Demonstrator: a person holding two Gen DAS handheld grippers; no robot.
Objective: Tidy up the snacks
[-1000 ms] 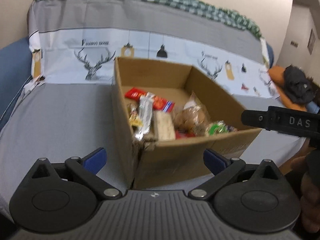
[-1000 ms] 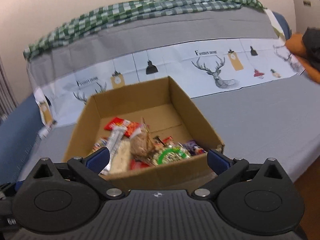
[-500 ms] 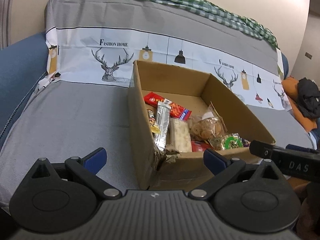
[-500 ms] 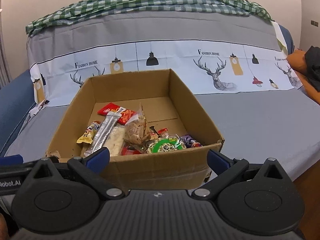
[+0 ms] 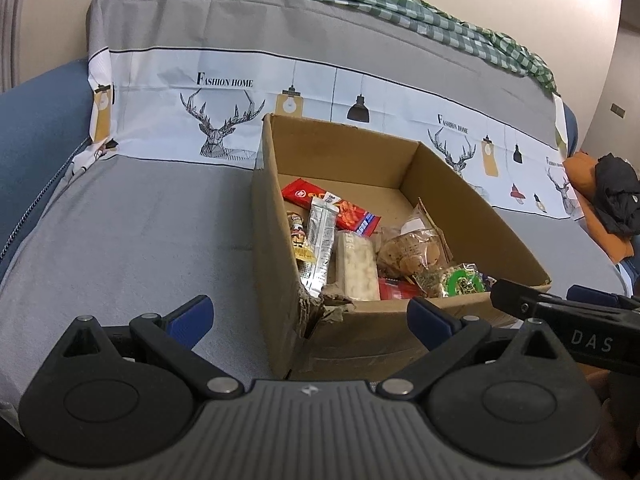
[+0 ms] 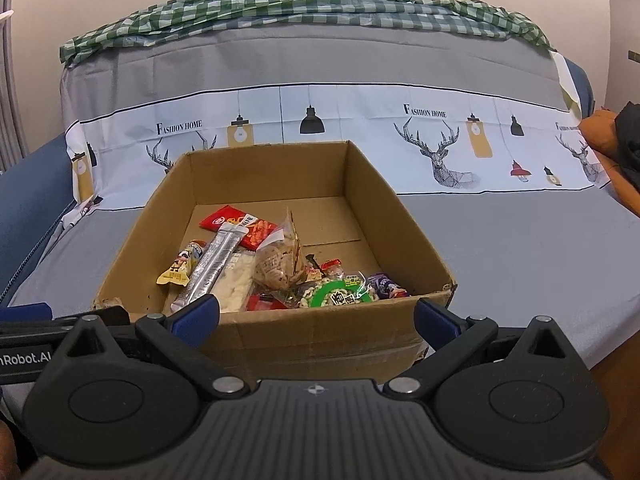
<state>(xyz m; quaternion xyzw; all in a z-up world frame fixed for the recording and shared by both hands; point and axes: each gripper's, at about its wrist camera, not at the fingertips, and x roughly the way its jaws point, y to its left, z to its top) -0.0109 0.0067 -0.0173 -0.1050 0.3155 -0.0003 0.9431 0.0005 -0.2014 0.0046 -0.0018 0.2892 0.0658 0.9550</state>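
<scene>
An open cardboard box (image 6: 392,208) stands on the grey sofa cover, also seen as the box (image 5: 272,216) in the left wrist view. Several snacks lie in it: a red packet (image 6: 240,226), a silver bar (image 6: 216,266), a white bar (image 6: 236,280), a clear cookie bag (image 6: 278,264), a green-ringed packet (image 6: 340,294). The left view shows the red packet (image 5: 320,200), silver bar (image 5: 320,244) and cookie bag (image 5: 412,252). My left gripper (image 5: 310,314) and right gripper (image 6: 316,316) both stand open and empty, just short of the box's near wall.
The sofa seat (image 5: 140,232) spreads left of the box and the seat (image 6: 520,248) right of it. A green checked cloth (image 6: 304,8) lies along the backrest. An orange cushion with dark cloth (image 5: 608,200) sits far right. The box's near left corner (image 5: 320,308) is torn.
Both views have steadied and drawn a little closer to the box, now seen more level. Both grippers stayed open; the snacks have not moved.
</scene>
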